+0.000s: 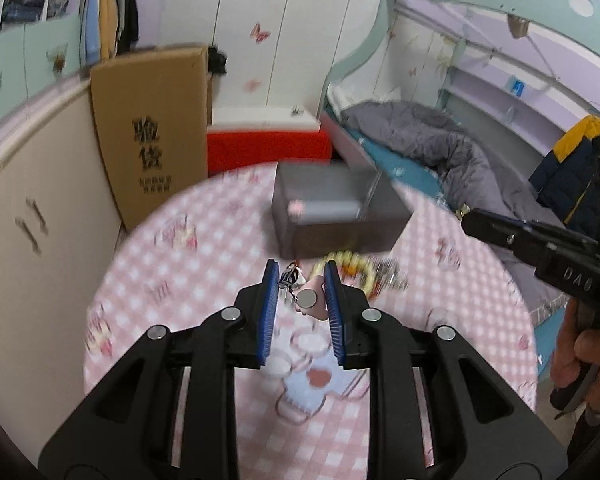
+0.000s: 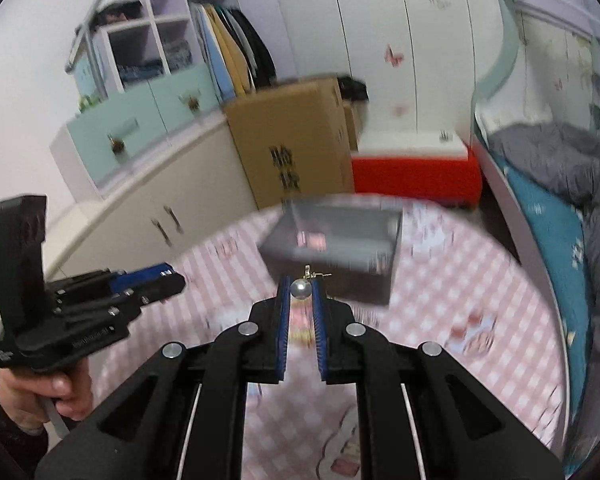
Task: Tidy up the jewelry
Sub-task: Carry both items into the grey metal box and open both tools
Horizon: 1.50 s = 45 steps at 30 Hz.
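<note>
Low in the centre of the left wrist view, the left gripper [image 1: 302, 280] stands partly closed with a small pink charm [image 1: 310, 302] between its blue pads; a round silver disc sits on its face and a dark little chain [image 1: 290, 276] hangs from its top. Whether the pads really press on the charm, the blur does not let me tell. In the right wrist view, also low and central, the right gripper [image 2: 300, 288] is nearly shut on a small silver bead [image 2: 301, 288], and a fine gold-coloured fitting [image 2: 312, 274] sticks up just past the fingertips.

These pieces look very light and hard, with thin links that would snag or bend easily, and a smooth round bead is likely to slip out of flat pads. My judgement is that a gentle pinch on the solid body of each piece is safer than one on the chain or clasp.

Just beyond the left fingertips, a yellow bead bracelet [image 1: 350, 262] lies on the table [image 1: 172, 280] with blurred small trinkets beside it to the right. The table is round and covered in a pink-and-white check cloth with cartoon prints. Farther on, at centre frame, stands a dark grey box [image 1: 336, 212] with an open top, probably where the jewelry goes.

Behind the table, a tall cardboard carton [image 1: 152, 132] leans by cream cupboards at left, a red-and-white box [image 1: 268, 144] sits at the back, and a bed [image 1: 432, 148] with a grey quilt fills the right.
</note>
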Each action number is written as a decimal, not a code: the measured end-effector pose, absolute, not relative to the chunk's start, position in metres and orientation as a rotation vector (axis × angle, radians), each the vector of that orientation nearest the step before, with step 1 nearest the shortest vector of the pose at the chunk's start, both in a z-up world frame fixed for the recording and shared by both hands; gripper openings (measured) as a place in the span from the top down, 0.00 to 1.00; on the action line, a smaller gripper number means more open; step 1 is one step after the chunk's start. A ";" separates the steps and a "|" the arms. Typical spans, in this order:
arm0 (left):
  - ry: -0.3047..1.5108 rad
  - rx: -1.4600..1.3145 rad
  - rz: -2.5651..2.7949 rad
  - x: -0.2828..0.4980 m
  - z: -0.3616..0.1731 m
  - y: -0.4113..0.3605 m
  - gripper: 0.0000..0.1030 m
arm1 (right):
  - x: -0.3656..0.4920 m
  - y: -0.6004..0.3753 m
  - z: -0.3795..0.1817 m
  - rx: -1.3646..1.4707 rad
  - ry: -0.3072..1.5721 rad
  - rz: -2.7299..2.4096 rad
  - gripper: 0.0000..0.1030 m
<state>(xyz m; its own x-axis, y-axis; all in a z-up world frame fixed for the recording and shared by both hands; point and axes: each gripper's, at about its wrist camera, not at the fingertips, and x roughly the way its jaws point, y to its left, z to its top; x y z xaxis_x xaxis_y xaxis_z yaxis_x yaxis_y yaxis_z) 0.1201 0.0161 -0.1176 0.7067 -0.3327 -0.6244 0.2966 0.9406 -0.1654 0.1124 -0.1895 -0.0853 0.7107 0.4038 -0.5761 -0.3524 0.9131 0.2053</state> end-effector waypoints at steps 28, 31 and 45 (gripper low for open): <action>0.689 -0.068 -0.458 0.246 -0.058 -0.040 0.77 | 0.234 -0.199 -0.052 0.119 0.751 0.430 0.90; 0.728 -0.058 -0.443 0.255 -0.067 -0.041 0.56 | 0.242 -0.201 -0.064 0.139 0.788 0.415 0.86; 0.577 -0.016 -0.196 0.223 -0.048 -0.010 0.06 | 0.228 -0.233 -0.061 0.243 0.712 0.260 0.07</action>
<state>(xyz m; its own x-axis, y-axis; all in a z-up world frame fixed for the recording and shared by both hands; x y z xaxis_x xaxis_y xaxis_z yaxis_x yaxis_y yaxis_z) 0.2229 -0.0097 -0.0481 0.8201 -0.1888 -0.5401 0.1798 0.9812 -0.0700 0.2282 -0.2330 -0.0613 0.7273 0.3156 -0.6094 -0.1518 0.9400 0.3056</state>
